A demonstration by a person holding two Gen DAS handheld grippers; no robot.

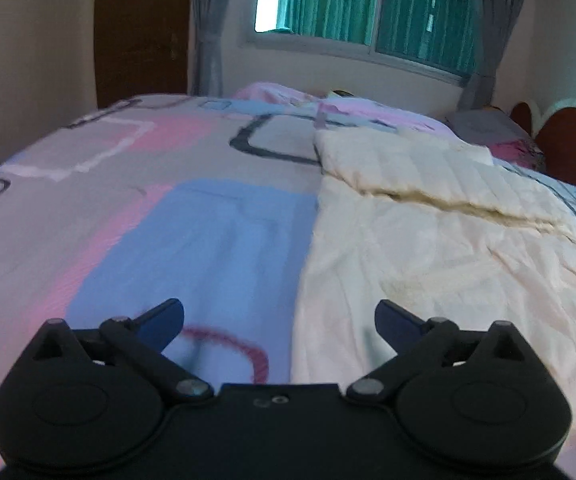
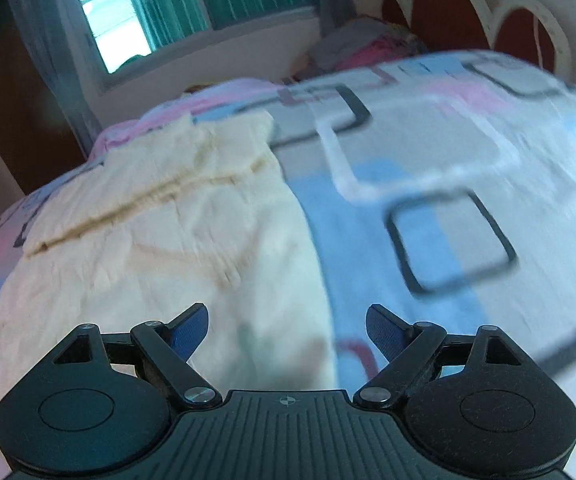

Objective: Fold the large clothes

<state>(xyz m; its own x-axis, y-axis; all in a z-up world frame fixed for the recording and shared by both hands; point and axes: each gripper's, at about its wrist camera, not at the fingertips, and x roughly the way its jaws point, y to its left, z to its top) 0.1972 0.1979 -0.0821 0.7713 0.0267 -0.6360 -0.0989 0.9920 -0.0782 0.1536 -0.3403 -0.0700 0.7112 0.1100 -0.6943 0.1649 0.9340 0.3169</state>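
A large cream garment [image 1: 440,248] lies spread on the bed, its far part folded over into a thicker layer. In the left wrist view it fills the right half. My left gripper [image 1: 279,320] hovers open over the garment's left edge, nothing between its blue pads. In the right wrist view the same cream garment [image 2: 159,240] covers the left half. My right gripper [image 2: 288,324] is open above the garment's right edge, and nothing is held.
The bed carries a patterned sheet [image 1: 147,200] in pink, blue and grey with dark square outlines. Pillows [image 1: 500,136] and a red scalloped headboard [image 1: 564,140] stand at the right. A window with green curtains [image 1: 368,8] and a brown door [image 1: 139,32] lie behind.
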